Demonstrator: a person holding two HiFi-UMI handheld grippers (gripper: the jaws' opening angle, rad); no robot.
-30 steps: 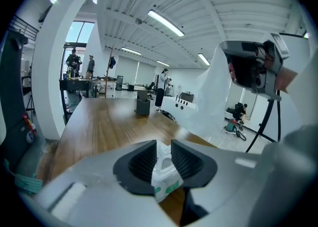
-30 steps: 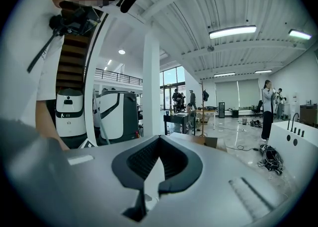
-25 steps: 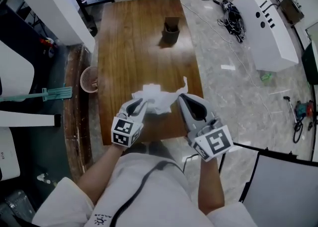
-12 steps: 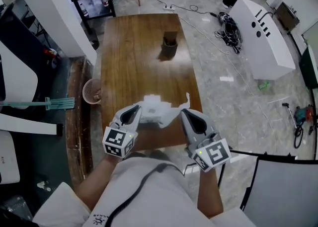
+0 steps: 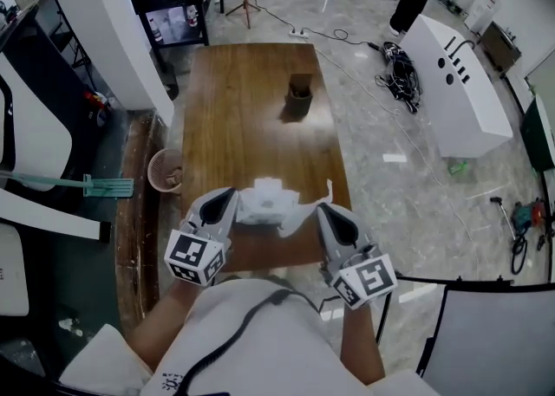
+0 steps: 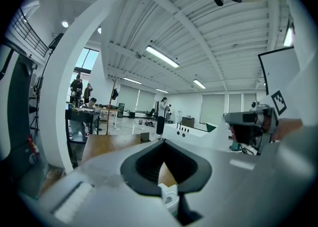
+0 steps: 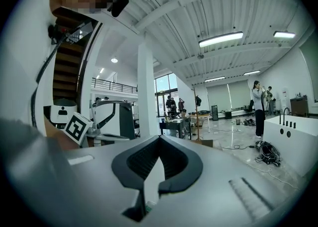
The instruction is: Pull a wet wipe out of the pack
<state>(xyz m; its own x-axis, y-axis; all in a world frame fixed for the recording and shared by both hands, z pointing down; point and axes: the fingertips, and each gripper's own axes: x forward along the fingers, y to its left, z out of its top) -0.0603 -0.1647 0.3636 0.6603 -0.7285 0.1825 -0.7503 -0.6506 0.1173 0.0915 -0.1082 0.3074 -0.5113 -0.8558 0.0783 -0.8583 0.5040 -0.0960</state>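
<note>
Head view: wooden table (image 5: 234, 108) on a pale marble floor (image 5: 381, 126), dark cup (image 5: 299, 100) toward its far end. Over the near end the wet wipe (image 5: 269, 202) hangs stretched. My left gripper (image 5: 229, 197), jaws just been closing, pinches one end, and my right gripper (image 5: 323, 209) clenches the other. Only the gripper views show the ceiling lights (image 7: 221, 38).

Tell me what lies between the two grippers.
Head view: the white wipe pack, just clamped by the jaws of the left gripper, and a wipe stretching to the right gripper.
</note>
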